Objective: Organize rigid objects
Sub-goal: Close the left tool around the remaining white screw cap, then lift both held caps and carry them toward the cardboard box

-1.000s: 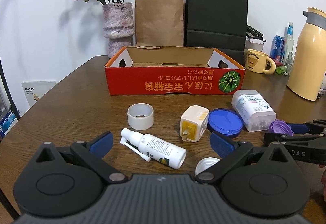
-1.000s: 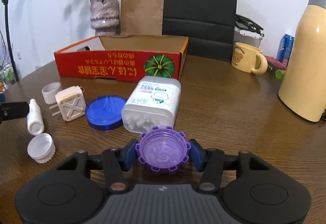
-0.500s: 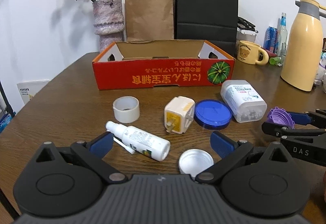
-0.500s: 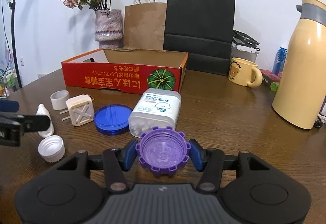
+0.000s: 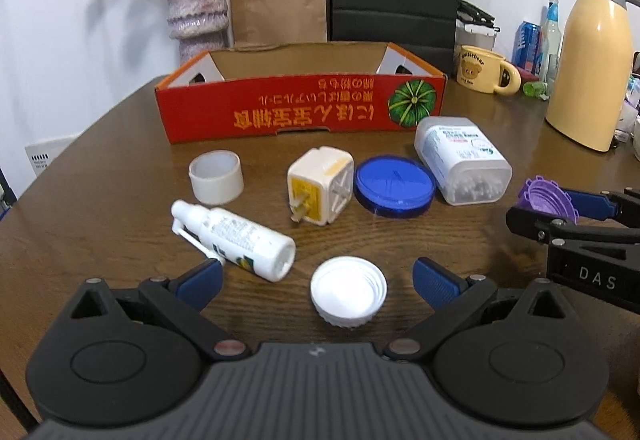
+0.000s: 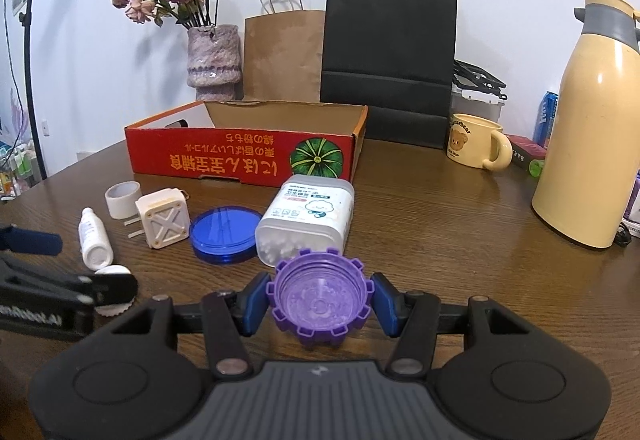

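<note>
My right gripper [image 6: 319, 303] is shut on a purple notched cap [image 6: 320, 300], held above the table; the same purple cap [image 5: 548, 198] shows at the right of the left wrist view. My left gripper [image 5: 316, 282] is open, its blue pads on either side of a white screw cap [image 5: 348, 294] on the wood. A white spray bottle [image 5: 236, 238] lies just beyond the left pad. Farther back sit a tape roll [image 5: 216, 177], a cream plug adapter [image 5: 320, 184], a blue round lid [image 5: 394, 186] and a clear swab box [image 5: 462, 158]. The red cardboard box [image 5: 300, 112] stands open behind them.
A yellow thermos [image 6: 592, 128] and a bear mug [image 6: 476, 146] stand at the right. A vase of dried flowers [image 6: 214, 56], a brown paper bag [image 6: 284, 56] and a black bag [image 6: 390, 52] line the wall behind the box. Cans and bottles [image 5: 540, 40] crowd the far right.
My left gripper has come forward and lower, so the white screw cap now lies between its pads. The right gripper keeps its hold on the purple cap and has risen a little.
</note>
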`<state>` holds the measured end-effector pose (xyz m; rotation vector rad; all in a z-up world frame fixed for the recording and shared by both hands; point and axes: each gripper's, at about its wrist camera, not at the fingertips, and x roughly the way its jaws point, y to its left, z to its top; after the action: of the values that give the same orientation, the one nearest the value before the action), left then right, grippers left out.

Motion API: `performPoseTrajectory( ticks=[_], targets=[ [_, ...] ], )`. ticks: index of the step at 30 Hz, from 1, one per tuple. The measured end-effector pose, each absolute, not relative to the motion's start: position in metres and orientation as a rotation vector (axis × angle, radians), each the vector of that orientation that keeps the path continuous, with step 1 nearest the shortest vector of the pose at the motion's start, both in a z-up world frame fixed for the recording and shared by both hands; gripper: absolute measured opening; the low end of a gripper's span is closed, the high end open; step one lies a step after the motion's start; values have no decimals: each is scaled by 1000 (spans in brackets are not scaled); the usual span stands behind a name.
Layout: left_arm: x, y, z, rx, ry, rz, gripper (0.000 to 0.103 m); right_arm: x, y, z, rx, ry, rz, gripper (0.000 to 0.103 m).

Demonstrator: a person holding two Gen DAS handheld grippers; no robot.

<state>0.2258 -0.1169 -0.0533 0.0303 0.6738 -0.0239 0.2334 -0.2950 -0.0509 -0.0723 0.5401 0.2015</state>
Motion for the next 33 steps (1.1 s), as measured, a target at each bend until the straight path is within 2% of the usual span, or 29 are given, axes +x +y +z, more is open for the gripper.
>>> performPoseTrajectory(
  ticks=[5, 8, 17, 19, 21, 33],
  targets=[
    [226, -121, -57, 27, 688, -17, 103, 231, -295, -50, -74, 535, 210, 54],
    [227, -121, -59, 16, 700, -19, 98, 231, -294, -50, -75, 534, 215, 54],
    [227, -124, -61, 13, 704, -26, 66, 230, -294, -50, -78, 533, 224, 54],
    [226, -125, -60, 19, 698, -25, 49, 230, -294, -50, -79, 534, 226, 54],
    [225, -125, -59, 17, 693, -36, 42, 230, -293, -50, -81, 535, 228, 54],
    [221, -124, -55, 19, 672, -61, 41, 230, -293, -50, -84, 535, 226, 54]
  ],
)
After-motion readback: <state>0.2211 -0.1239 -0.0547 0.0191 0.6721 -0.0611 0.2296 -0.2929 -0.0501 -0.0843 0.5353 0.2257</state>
